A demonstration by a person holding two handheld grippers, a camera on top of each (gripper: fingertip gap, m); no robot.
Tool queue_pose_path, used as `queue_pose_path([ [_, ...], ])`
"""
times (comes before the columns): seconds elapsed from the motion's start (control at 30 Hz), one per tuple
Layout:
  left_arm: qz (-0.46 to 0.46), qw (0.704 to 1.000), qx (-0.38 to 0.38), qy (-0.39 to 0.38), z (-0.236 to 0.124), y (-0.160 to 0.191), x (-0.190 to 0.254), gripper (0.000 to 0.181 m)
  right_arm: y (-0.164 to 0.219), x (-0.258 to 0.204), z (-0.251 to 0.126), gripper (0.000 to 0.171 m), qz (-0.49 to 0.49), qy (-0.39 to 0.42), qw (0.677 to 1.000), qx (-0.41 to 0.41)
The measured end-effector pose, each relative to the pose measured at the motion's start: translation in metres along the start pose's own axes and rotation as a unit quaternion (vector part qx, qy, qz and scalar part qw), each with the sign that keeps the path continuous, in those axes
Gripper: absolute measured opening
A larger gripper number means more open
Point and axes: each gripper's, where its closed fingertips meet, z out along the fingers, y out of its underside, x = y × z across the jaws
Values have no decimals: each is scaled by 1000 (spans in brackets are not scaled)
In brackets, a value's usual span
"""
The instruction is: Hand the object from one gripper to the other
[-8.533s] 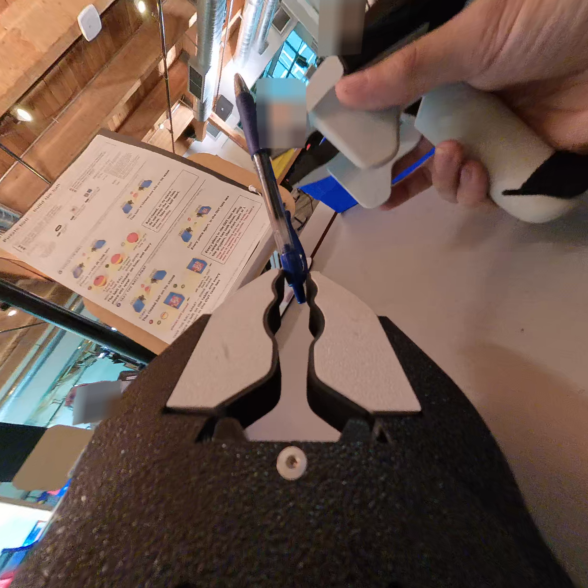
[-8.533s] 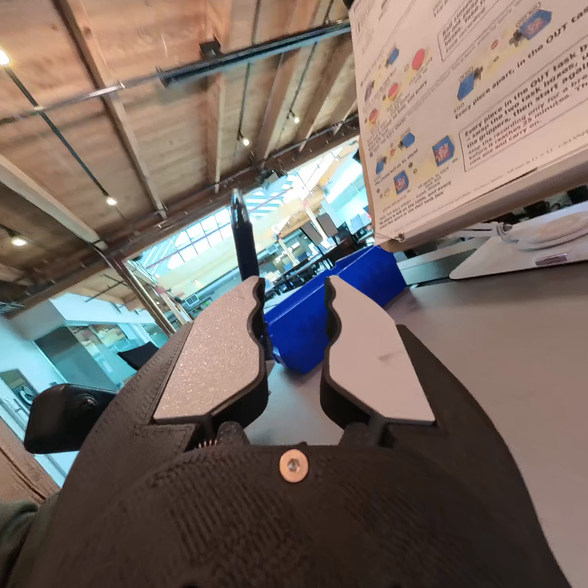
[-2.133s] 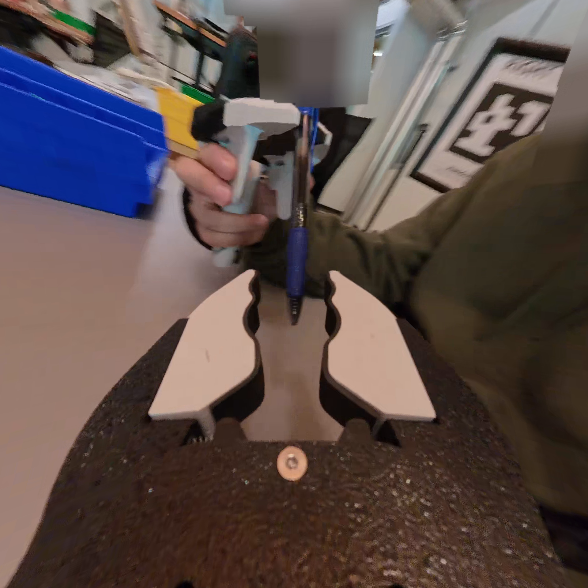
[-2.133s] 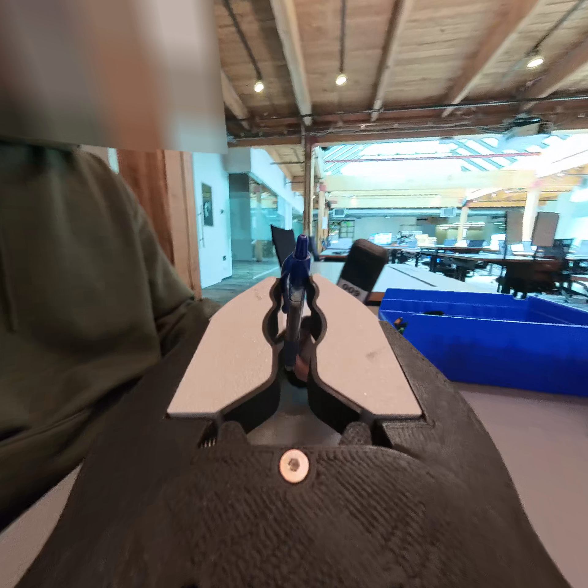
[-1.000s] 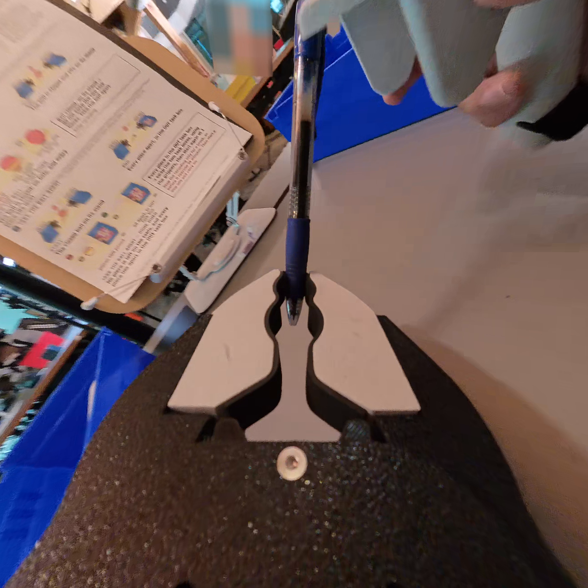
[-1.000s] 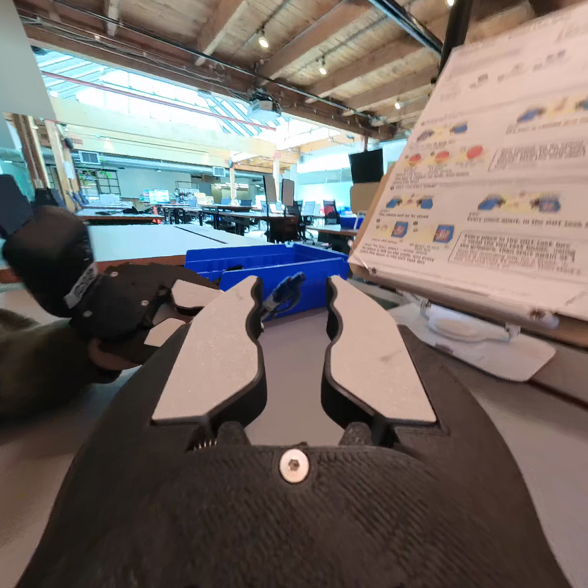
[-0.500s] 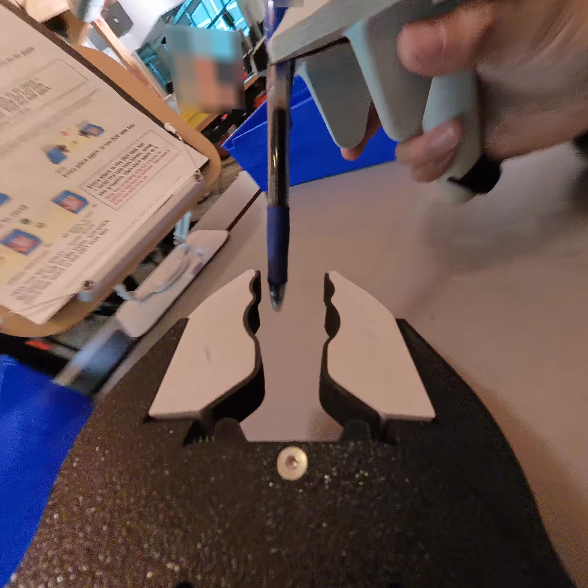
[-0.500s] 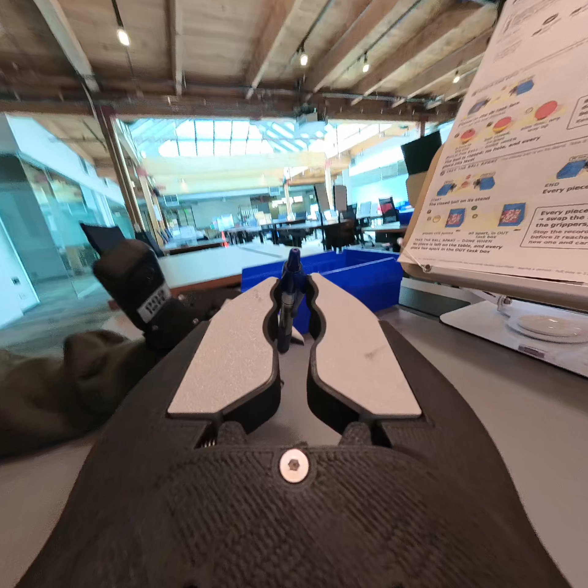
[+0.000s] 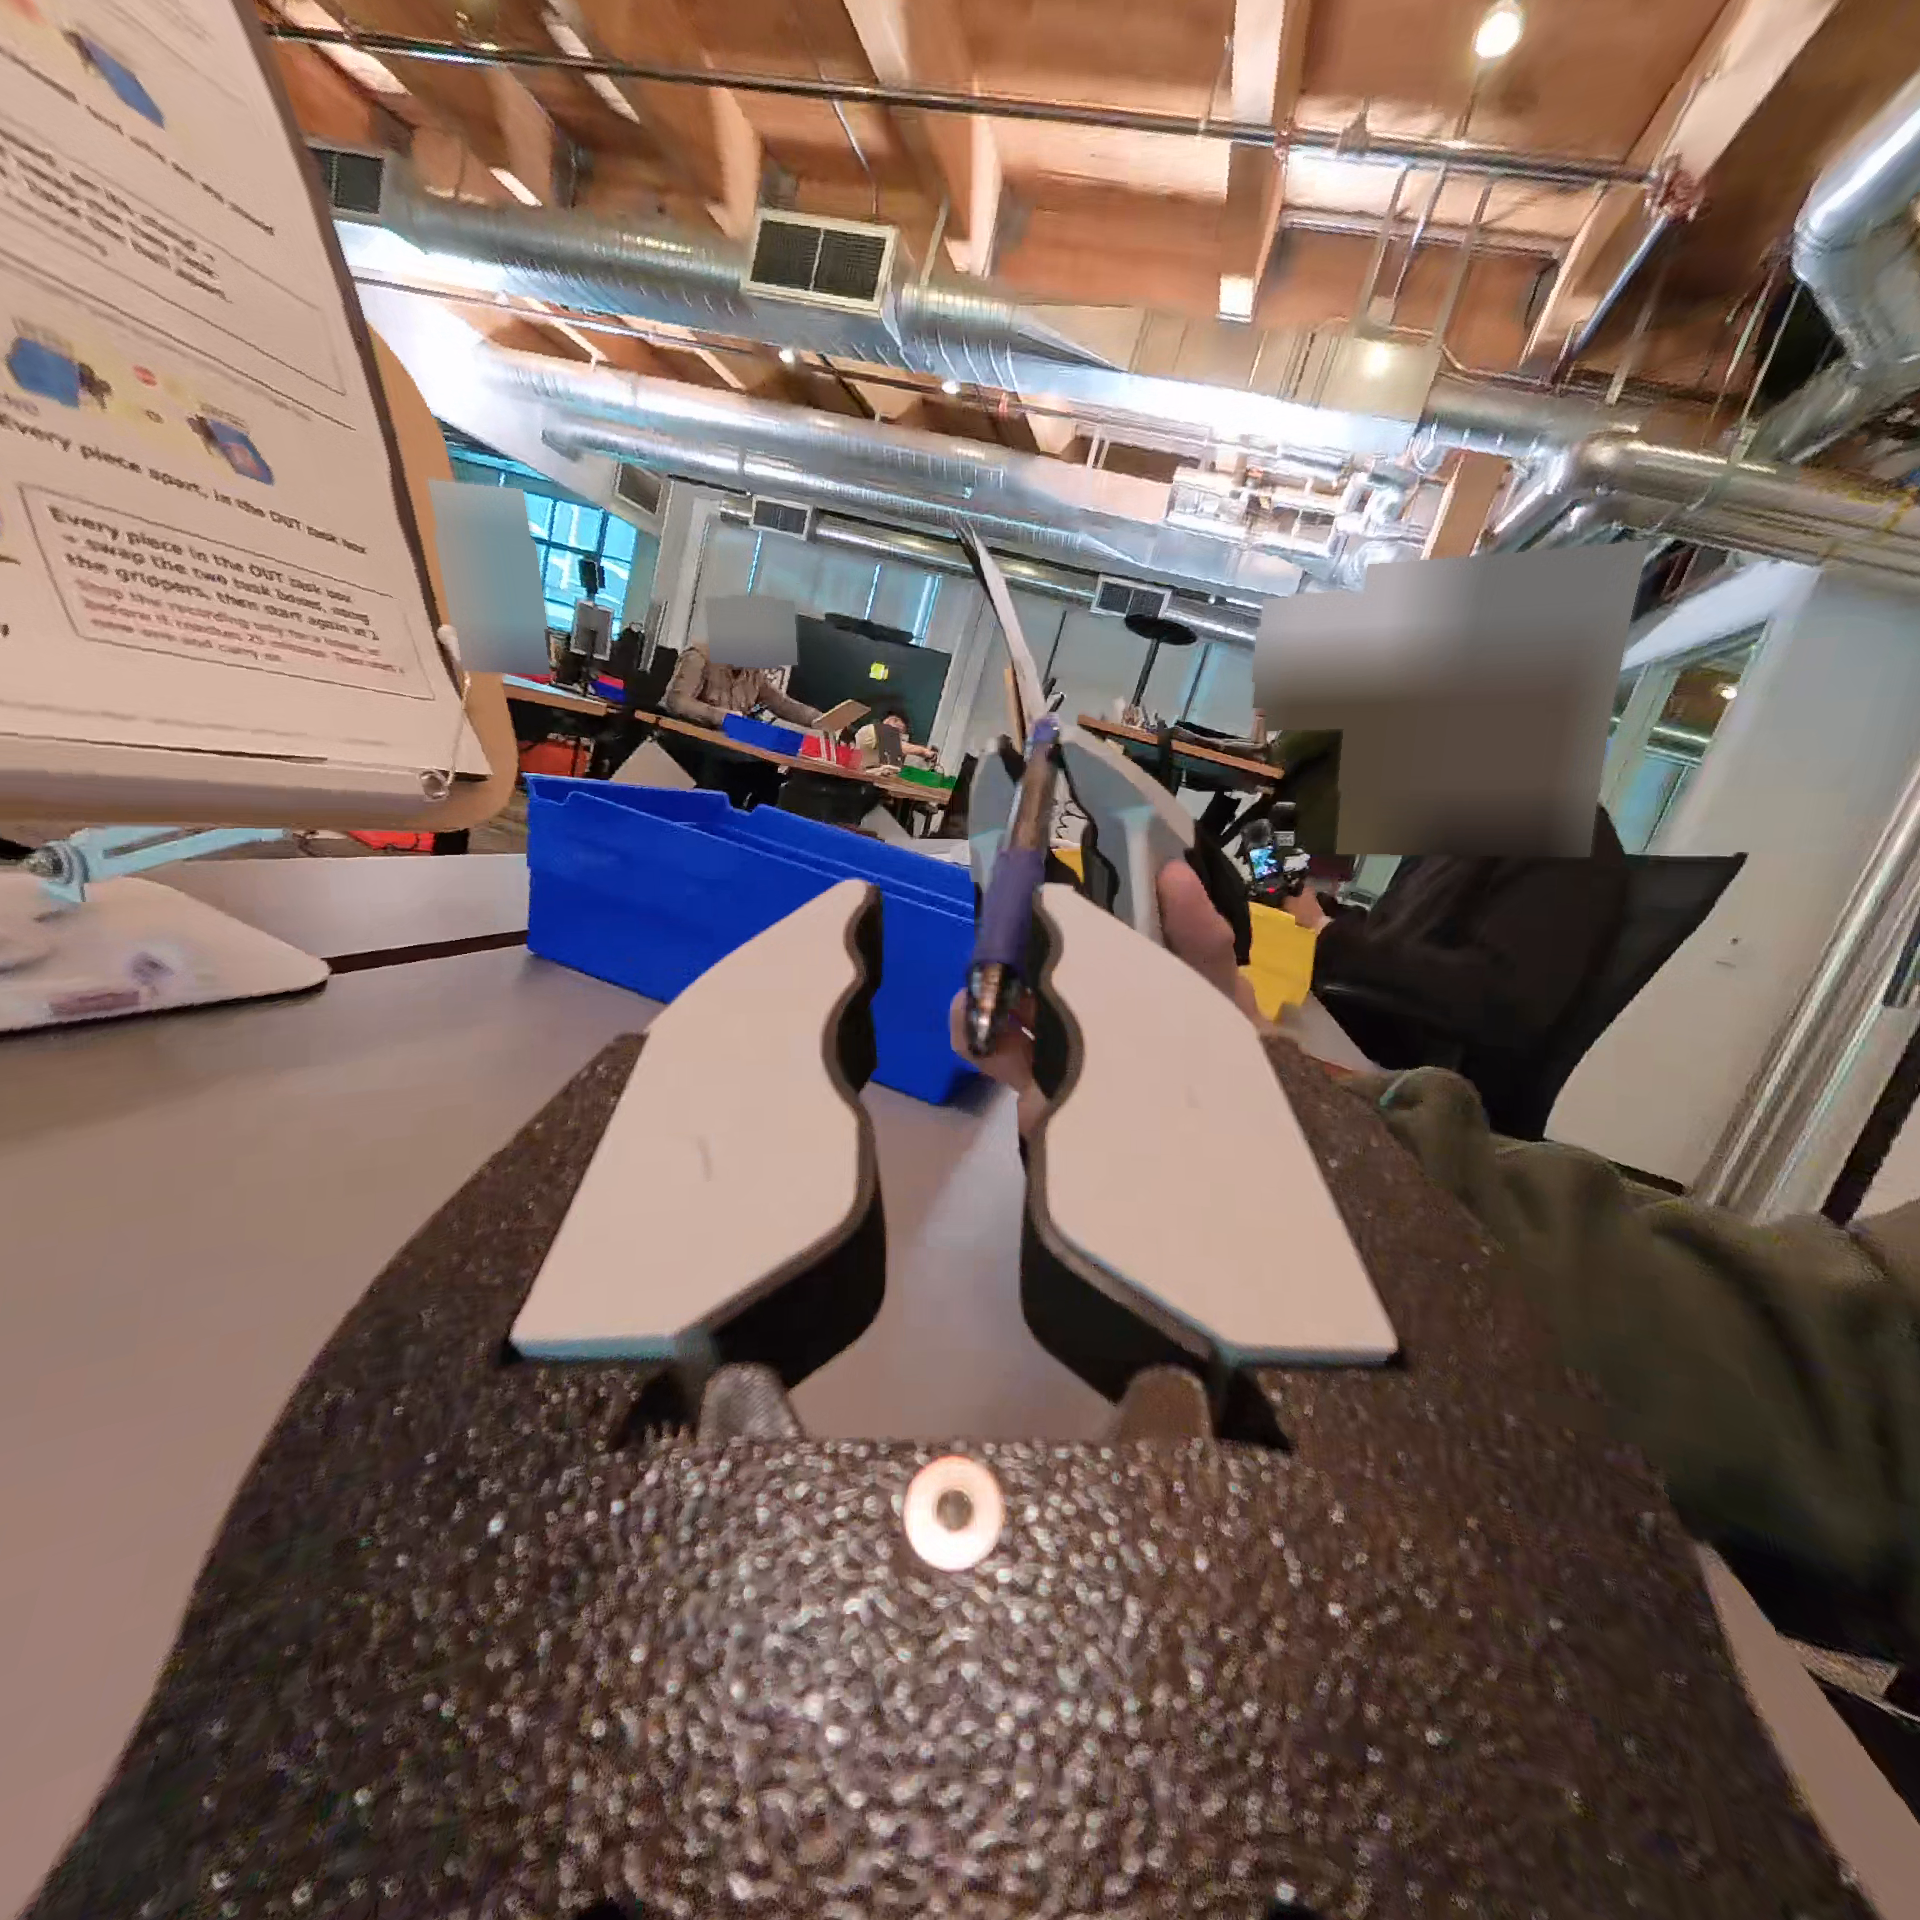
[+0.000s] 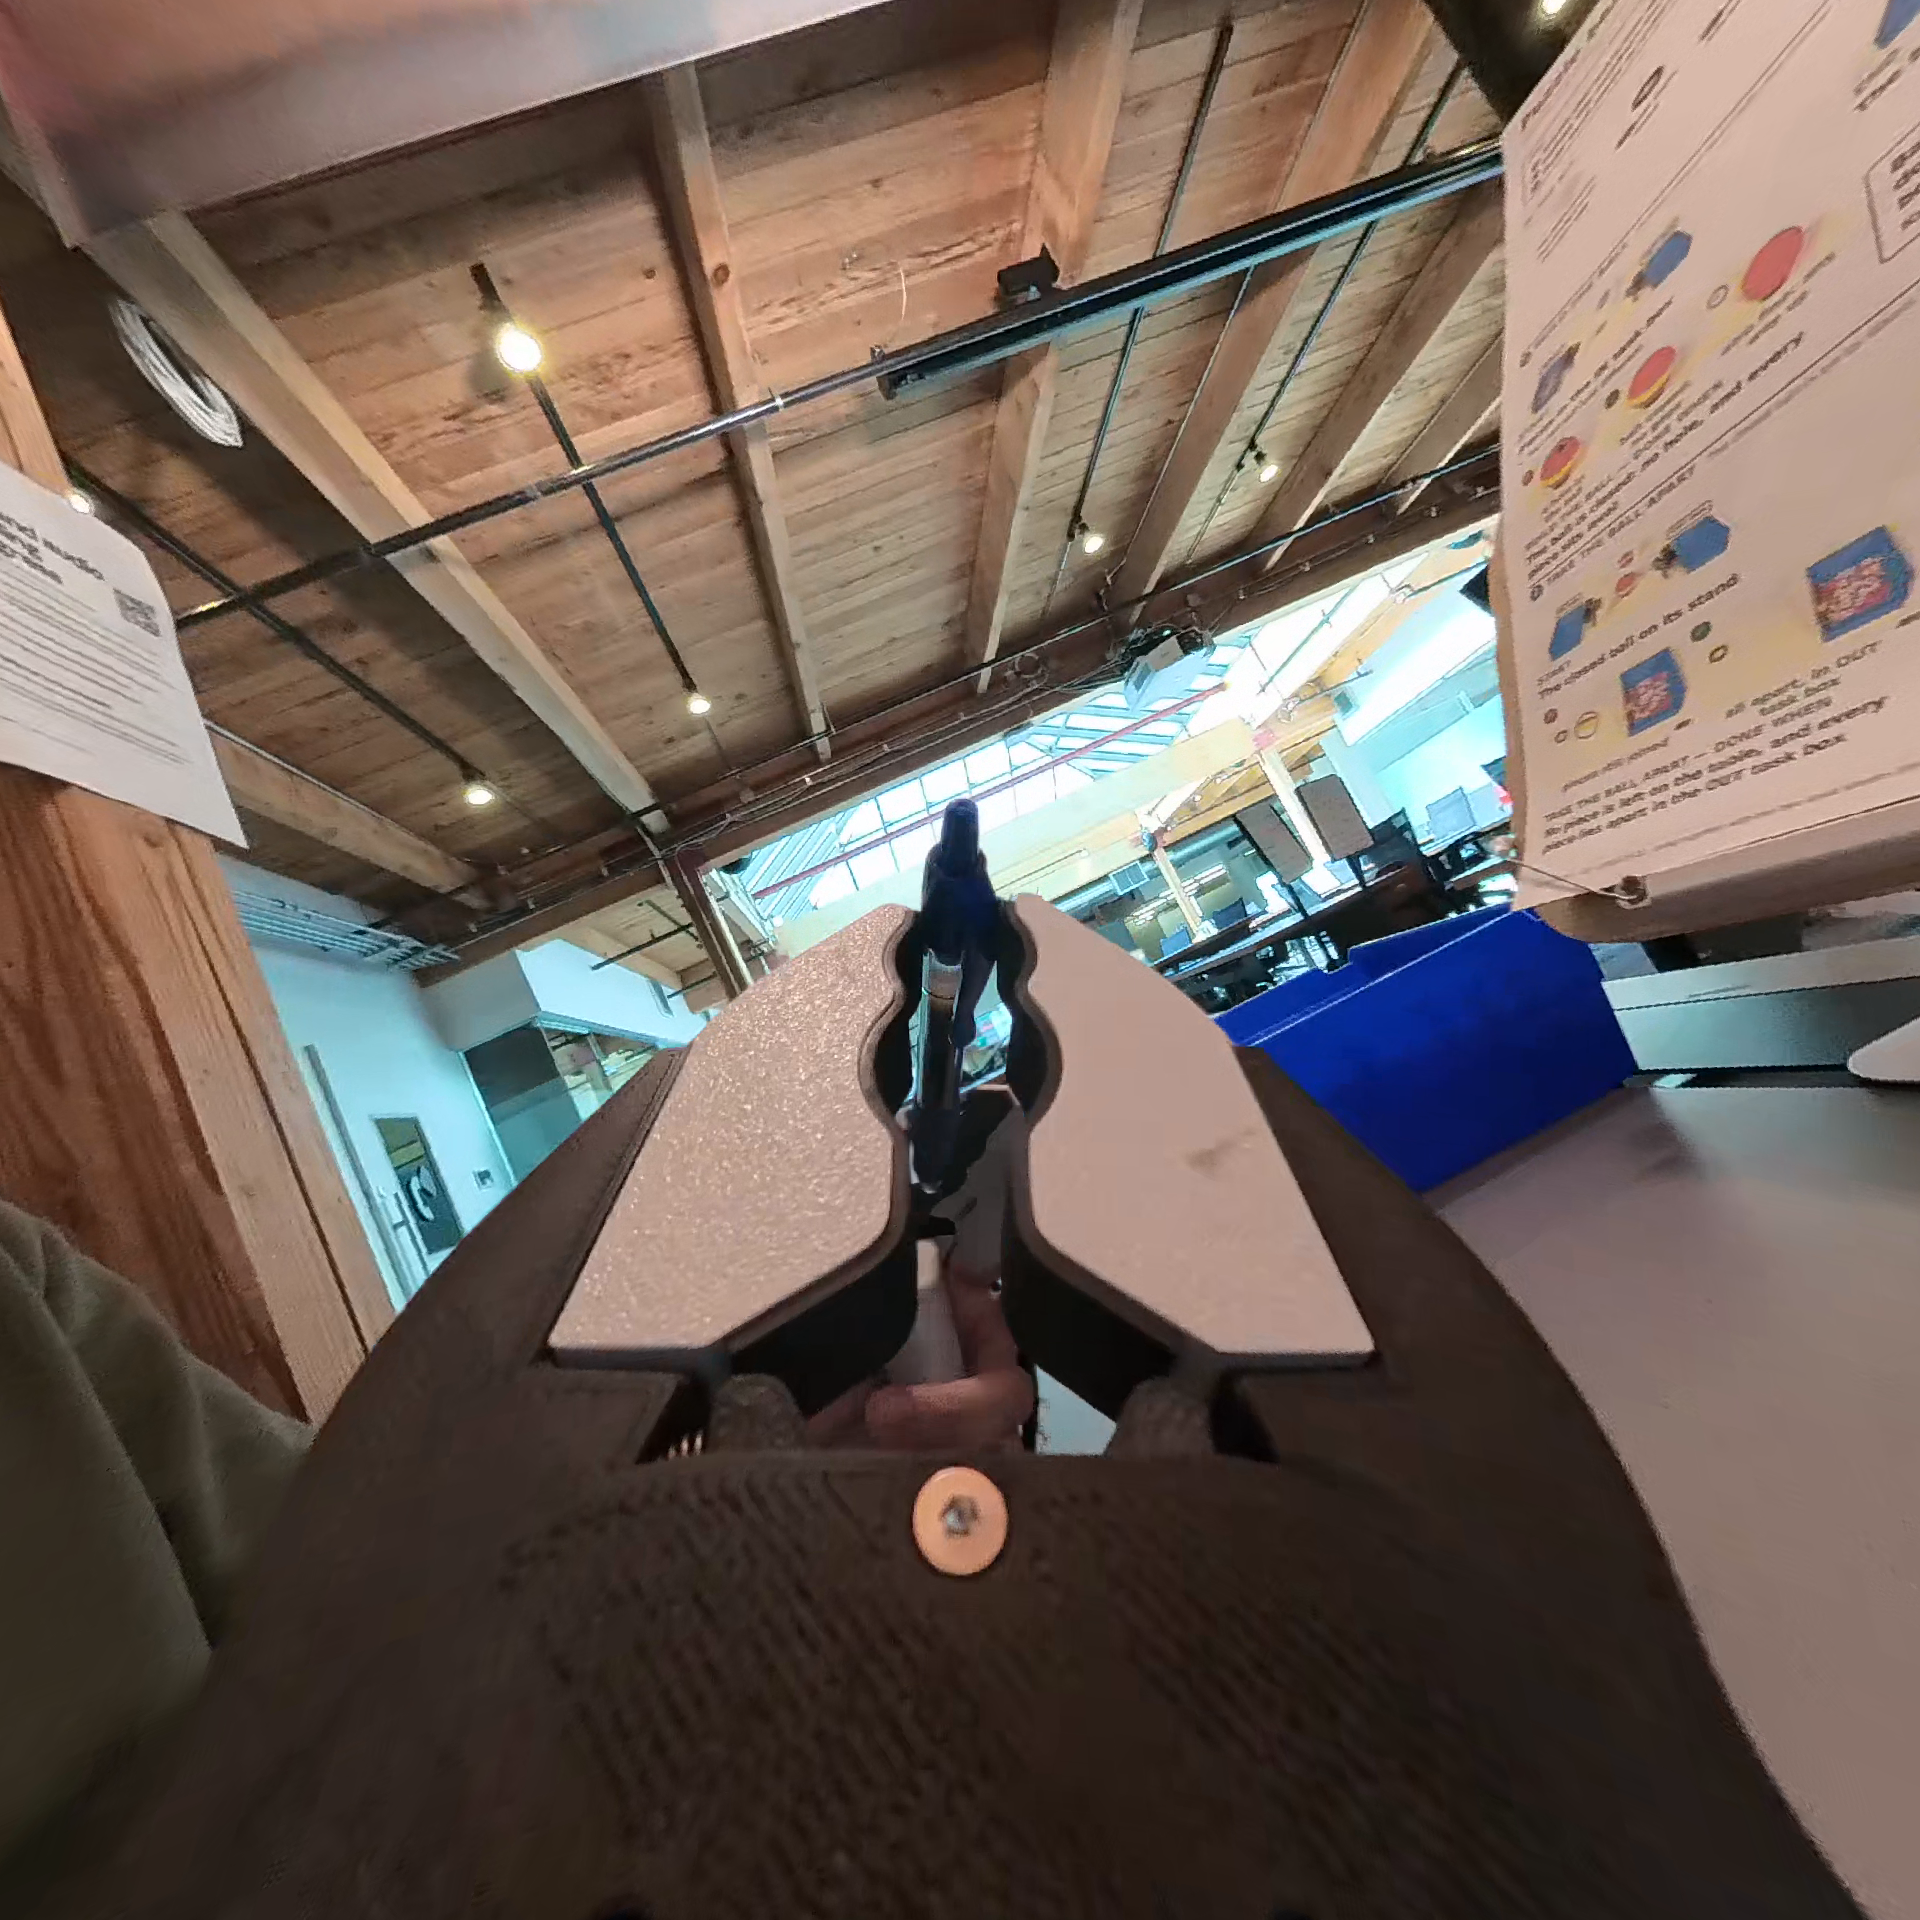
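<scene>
You work over a grey table (image 9: pixel 312 1091) in a large open hall with a wooden beam ceiling (image 10: pixel 831 416), silver air ducts (image 9: pixel 831 457) and small lamps. Far behind it stand more desks, with people sitting there (their heads are covered by blurred patches).

On the far side of the table stands a blue bin (image 9: pixel 707 894). To the left of it, in the left wrist view, a printed instruction sheet (image 9: pixel 177 416) leans on a brown board, on a white stand (image 9: pixel 145 966). In the right wrist view another paper (image 10: pixel 83 665) hangs on a wooden post (image 10: pixel 114 987) at the left.

Your left gripper (image 9: pixel 951 997) has its jaws released, with a clear gap between the grey pads. Beyond it the pen (image 9: pixel 1013 883) hangs with its tip down, close to the right pad, but I cannot tell if it touches it. The right gripper (image 10: pixel 956 971) is clenched on the pen's upper part, and the pen's cap end rises above its fingertips. A green sleeve (image 9: pixel 1714 1351) crosses the right side of the left wrist view and hides part of the table there.
</scene>
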Motion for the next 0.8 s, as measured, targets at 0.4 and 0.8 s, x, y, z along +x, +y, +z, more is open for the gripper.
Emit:
queue_pose_path([
  [0.4, 5, 998, -58, 39, 2, 18, 11, 11, 4, -1, 1, 13, -17, -1, 1000, -6],
  [0.8, 24, 983, -150, -101, -14, 27, -38, 10, 22, 49, -25, 88, -592, 200, 731, -275],
])
